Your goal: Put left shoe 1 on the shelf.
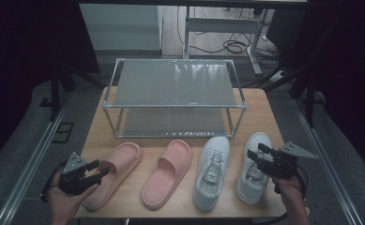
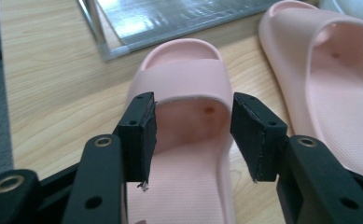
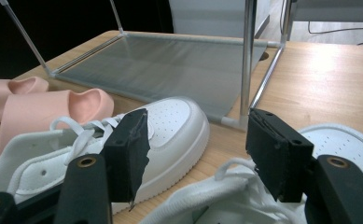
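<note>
Left claw [image 2: 193, 135] wide, astride the left pink slide [image 2: 188, 84] at its strap, pads not pressing. Slide flat on the surface [image 1: 264, 117], leftmost in the row before the rack [image 1: 173, 84]. Probably light, soft foam, springy under squeeze; best gripped across the strap or side wall. Right claw [image 3: 195, 154] wide, empty, over the right sneaker [image 1: 253, 173].

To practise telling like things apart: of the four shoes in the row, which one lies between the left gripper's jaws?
The outer pink slipper, at the row's left end. The left gripper straddles it with open jaws; the other slipper lies apart.
</note>
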Available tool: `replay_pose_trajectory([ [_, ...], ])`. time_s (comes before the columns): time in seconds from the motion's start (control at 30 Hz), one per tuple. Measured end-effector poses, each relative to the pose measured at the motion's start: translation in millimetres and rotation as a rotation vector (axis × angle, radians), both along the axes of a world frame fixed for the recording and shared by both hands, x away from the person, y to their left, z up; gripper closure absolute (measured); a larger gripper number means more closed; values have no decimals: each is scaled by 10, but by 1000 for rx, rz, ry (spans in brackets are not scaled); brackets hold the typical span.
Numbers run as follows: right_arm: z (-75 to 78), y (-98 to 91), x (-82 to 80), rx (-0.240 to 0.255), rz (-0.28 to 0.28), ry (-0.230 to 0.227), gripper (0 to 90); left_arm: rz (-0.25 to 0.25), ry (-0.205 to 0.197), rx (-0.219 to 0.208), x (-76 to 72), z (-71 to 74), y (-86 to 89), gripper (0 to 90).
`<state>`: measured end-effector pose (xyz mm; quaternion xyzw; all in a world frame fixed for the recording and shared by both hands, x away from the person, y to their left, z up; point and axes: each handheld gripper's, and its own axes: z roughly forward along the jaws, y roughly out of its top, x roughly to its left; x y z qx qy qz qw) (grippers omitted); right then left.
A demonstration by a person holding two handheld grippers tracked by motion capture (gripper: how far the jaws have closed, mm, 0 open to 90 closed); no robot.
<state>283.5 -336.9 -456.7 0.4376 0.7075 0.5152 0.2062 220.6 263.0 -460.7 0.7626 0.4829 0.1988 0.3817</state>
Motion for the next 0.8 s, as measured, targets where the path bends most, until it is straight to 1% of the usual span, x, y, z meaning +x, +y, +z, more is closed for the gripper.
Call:
replay_pose_trajectory([
  [0.03, -4, -5, -3, 0, -2, 0, 397, -4, -5, -1, -18, -14, -28, 513],
  [0.1, -2, -8, -14, 1, -2, 1, 398, -6, -3, 4, -27, -27, -49, 516],
  [0.13, 2, -6, -18, 0, -2, -1, 397, -11, 11, 16, -50, -49, -81, 516],
  [0.17, 5, -5, -22, 0, -2, -3, 397, -11, 15, 20, -65, -58, -93, 516],
  [0.27, 4, -2, -21, -1, -1, -2, 397, -11, 22, 14, -121, -75, -120, 516],
  [0.4, -11, 11, -12, -3, 0, 4, 397, -20, 37, 22, -151, -102, -164, 500],
  [0.5, -13, 26, -14, -6, 5, 4, 397, -25, 66, 46, -152, -144, -255, 496],
  [0.53, -13, 26, -14, -6, 5, 4, 397, -25, 66, 46, -152, -144, -255, 496],
  [0.6, -4, 20, -17, -4, 4, 0, 397, -21, 79, 79, -132, -190, -327, 498],
  [0.63, -4, 20, -17, -4, 4, 0, 397, -21, 79, 79, -132, -190, -327, 501],
  [0.67, -8, 12, -14, -4, 0, 1, 397, -33, 111, 26, -95, -242, -326, 504],
  [0.7, -10, 12, -13, -4, -2, 3, 397, -32, 131, 5, -73, -274, -316, 507],
  [0.73, -13, 11, -12, -4, -4, 5, 397, -23, 140, 0, -58, -302, -310, 508],
  [0.8, -16, 12, -10, -3, -5, 6, 397, -19, 140, 5, -49, -319, -307, 513],
])
